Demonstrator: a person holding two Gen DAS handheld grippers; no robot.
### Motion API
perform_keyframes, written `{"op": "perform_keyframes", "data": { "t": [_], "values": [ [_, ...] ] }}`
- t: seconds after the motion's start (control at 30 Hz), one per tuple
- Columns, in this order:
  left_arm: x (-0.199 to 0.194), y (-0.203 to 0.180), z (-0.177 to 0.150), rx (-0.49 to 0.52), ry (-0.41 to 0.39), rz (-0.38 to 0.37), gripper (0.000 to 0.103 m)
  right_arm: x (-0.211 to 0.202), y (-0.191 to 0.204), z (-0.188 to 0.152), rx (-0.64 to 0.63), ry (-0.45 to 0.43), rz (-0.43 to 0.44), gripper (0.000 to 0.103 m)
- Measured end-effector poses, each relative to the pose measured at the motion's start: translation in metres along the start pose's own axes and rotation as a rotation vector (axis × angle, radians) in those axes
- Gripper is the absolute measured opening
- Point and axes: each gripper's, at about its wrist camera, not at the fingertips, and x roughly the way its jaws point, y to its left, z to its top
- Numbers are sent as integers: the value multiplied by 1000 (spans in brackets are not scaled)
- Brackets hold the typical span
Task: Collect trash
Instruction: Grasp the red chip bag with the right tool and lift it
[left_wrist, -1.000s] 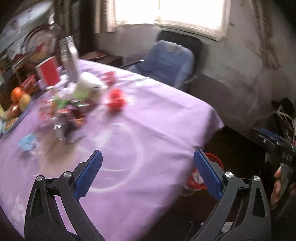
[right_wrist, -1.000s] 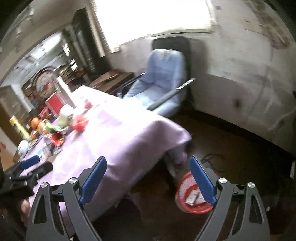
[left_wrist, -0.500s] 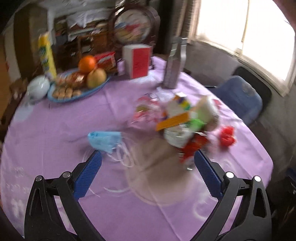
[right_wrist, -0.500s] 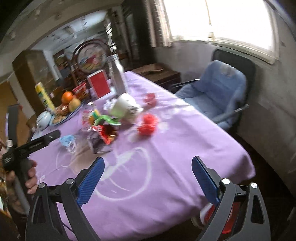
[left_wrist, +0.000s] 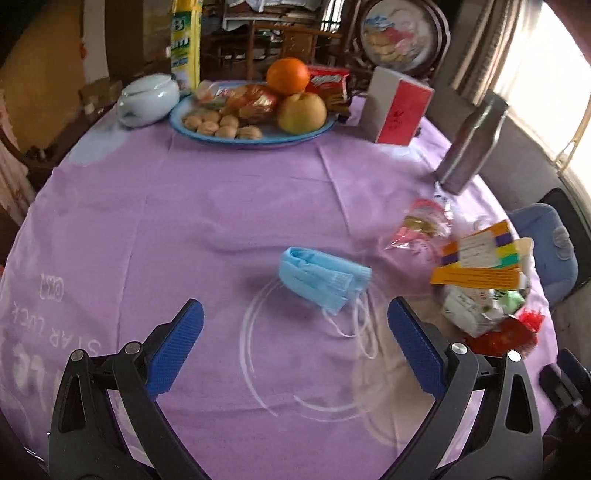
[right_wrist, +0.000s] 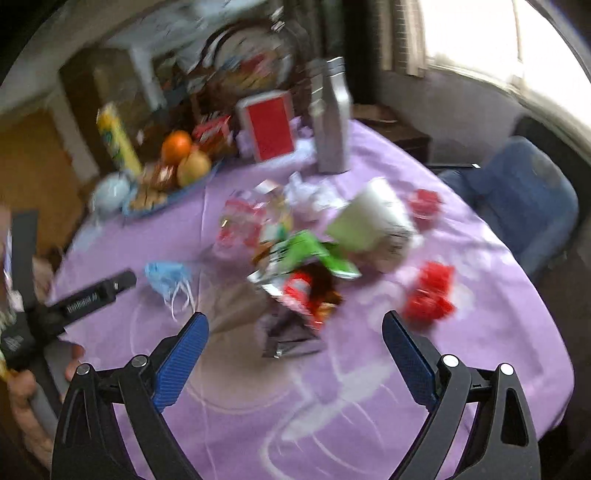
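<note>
A crumpled blue face mask (left_wrist: 323, 278) lies on the purple tablecloth (left_wrist: 184, 229), just ahead of my open, empty left gripper (left_wrist: 295, 343). It also shows in the right wrist view (right_wrist: 168, 275). A heap of snack wrappers (right_wrist: 299, 280) and a tipped paper cup (right_wrist: 373, 225) lie mid-table, with red crumpled bits (right_wrist: 430, 293) to the right. My right gripper (right_wrist: 295, 350) is open and empty, just short of the wrappers. In the left wrist view the heap (left_wrist: 480, 277) sits at the right edge.
A blue plate (left_wrist: 255, 138) of fruit and cookies, a white teapot (left_wrist: 147, 99), a red-and-white box (left_wrist: 399, 110) and a metal bottle (left_wrist: 469, 147) stand at the far side. A blue chair (right_wrist: 517, 199) stands beyond the table's right edge.
Both grippers have swung from the floor bin and chair side back over the table. The left now faces the mask, the right the wrapper heap. Both stay open.
</note>
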Motion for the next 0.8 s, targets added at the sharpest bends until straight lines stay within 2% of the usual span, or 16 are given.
{"op": "perform_keyframes", "data": {
  "t": [0.13,0.27,0.33,0.37,0.4,0.47,0.67,0.8],
  "values": [
    [19,12,3,-63,73,-18,96,35,26,3,-76,59,-35,84],
    [23,18,4,-82,90,-6,96,62,25,-2,-54,111,-72,80],
    [23,20,5,-98,89,-12,96,70,19,-6,-33,126,-72,63],
    [23,21,5,-103,89,-18,96,72,17,-8,-23,136,-62,34],
    [22,22,6,-109,89,-30,96,73,13,-11,-5,149,-36,30],
    [21,24,7,-120,79,-42,96,62,9,-16,-1,117,-1,23],
    [23,17,8,-100,39,-97,96,-5,-11,-43,68,-33,92,23],
    [37,10,8,-80,16,-87,96,-43,-33,-66,122,-98,181,24]
  ]
}}
